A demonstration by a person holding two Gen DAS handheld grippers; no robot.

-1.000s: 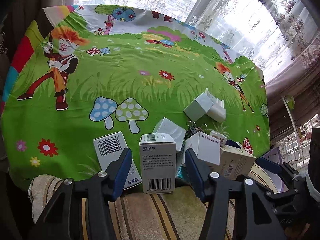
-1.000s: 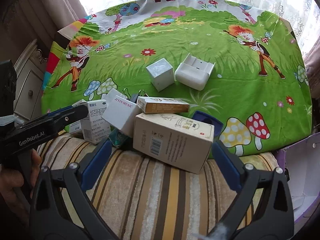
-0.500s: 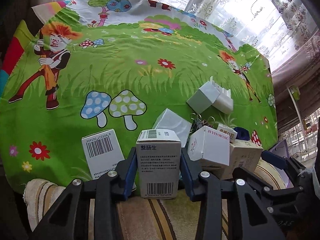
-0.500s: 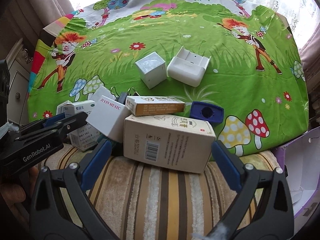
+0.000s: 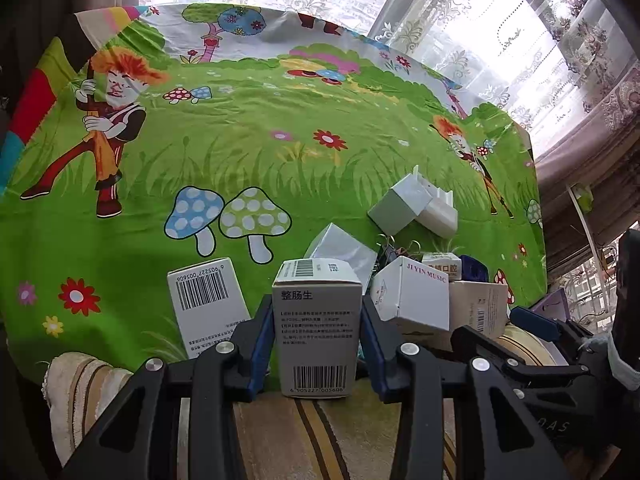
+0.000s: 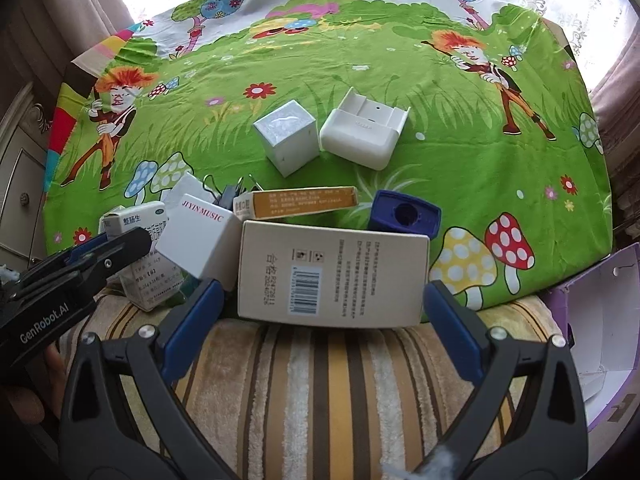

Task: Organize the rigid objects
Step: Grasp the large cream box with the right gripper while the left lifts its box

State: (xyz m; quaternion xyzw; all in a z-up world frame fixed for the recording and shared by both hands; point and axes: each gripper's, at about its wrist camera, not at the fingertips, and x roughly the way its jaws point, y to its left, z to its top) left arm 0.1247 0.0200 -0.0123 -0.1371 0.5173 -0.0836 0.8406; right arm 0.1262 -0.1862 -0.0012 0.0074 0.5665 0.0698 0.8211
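Left wrist view, nearest first: the left gripper has its blue pads pressed on both narrow sides of an upright grey-white cardboard medicine box, which stands on the striped beige towel at the near edge of the green cartoon-print tablecloth. To lift it well, I would keep the squeeze even and raise it straight up, since the white "JI YIN MUSIC" carton sits just beside its right face and a flat white barcode box lies just to its left.

Right wrist view: the right gripper stands wide open, its pads either side of a large cream rectangular carton without touching it. Closing squarely on the short ends should stop it skewing into the orange-and-white slim box resting behind it. A dark blue plastic block with a round hole sits just behind the carton's right corner; what look like binder clips are too tangled to be sure of. Farther off, a silvery-white cube box and a white plastic open-topped holder lie close together mid-cloth.

Readable writing: "整肠生" on the gripped box and barcode digits 6 905227 005606; "合格" on the cream carton; "GenRobot.AI" on the left tool's body.
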